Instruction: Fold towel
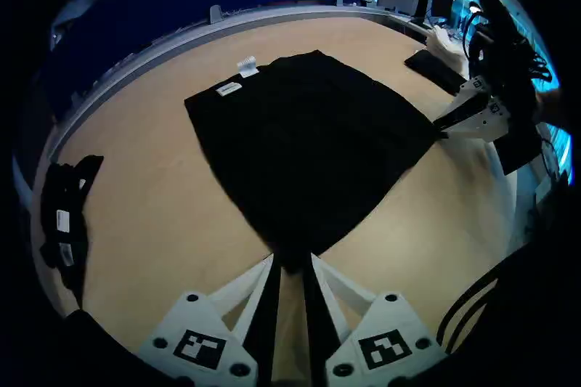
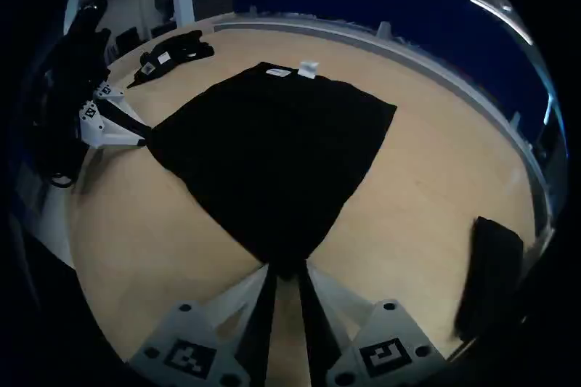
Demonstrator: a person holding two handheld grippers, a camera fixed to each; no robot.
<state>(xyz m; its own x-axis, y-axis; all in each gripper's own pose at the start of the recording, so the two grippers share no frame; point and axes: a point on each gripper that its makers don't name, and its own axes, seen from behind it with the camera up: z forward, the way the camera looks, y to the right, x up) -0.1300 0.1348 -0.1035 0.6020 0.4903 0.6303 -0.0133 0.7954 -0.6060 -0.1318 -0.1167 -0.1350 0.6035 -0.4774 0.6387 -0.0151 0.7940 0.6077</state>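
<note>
Because a fold starts best from an edge lifted evenly, each tong takes one corner of the black towel point(image 1: 305, 140), which lies spread flat on the wooden table point(image 1: 160, 198). The left gripper point(image 1: 293, 260) has its fingers drawn nearly together, with the near corner pinched between them. The right gripper point(image 2: 287, 267) clamps its own corner the same way. In each view the other tool is seen farther off at the neighbouring corner, so the pair hold the two ends of one edge. That edge looks fairly straight between them, which should help it travel square. The opposite edge, marked by white tags point(image 1: 229, 88), rests on the wood and is the likely target for the held edge. A dark bundle of cloth point(image 1: 69, 220) sits well apart to the side, out of the path. Judging from the flat spread, no fold is made yet.
</note>
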